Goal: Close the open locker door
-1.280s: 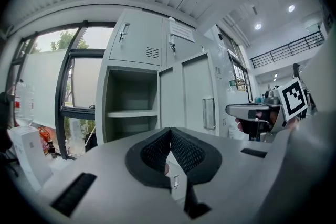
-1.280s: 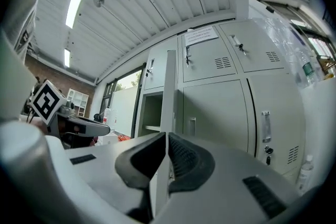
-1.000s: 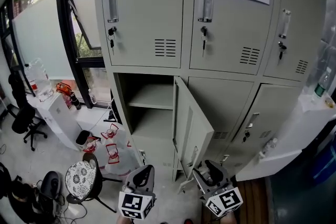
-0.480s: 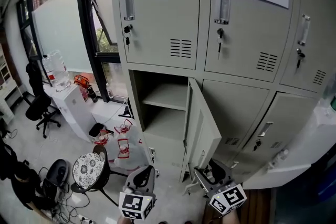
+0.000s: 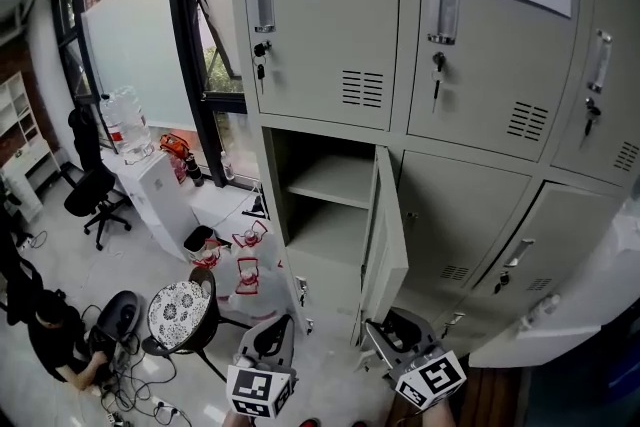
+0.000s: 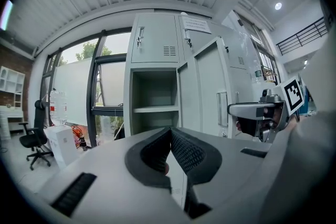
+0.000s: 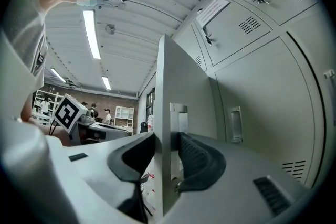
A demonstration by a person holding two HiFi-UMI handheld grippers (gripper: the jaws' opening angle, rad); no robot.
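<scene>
Closing the fingers of the right gripper [image 7: 167, 139] around the low edge of the locker door [image 5: 385, 235], ajar just right of the open compartment [image 5: 320, 205], with the left gripper [image 6: 169, 134] pinched together and empty; next, likely swinging it shut.

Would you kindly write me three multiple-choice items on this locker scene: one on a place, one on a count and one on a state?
1. Which locker is open?
A. lower left
B. upper middle
C. lower right

2. How many shelves show inside it?
A. none
B. one
C. three

3. What is between the fingers of the right gripper?
A. nothing
B. a key
C. the edge of the door

Answers:
1 A: the open locker is at the lower left of the bank.
2 B: a single shelf crosses it.
3 C: the right gripper view shows the fingers closing with the door's edge between them.
</scene>
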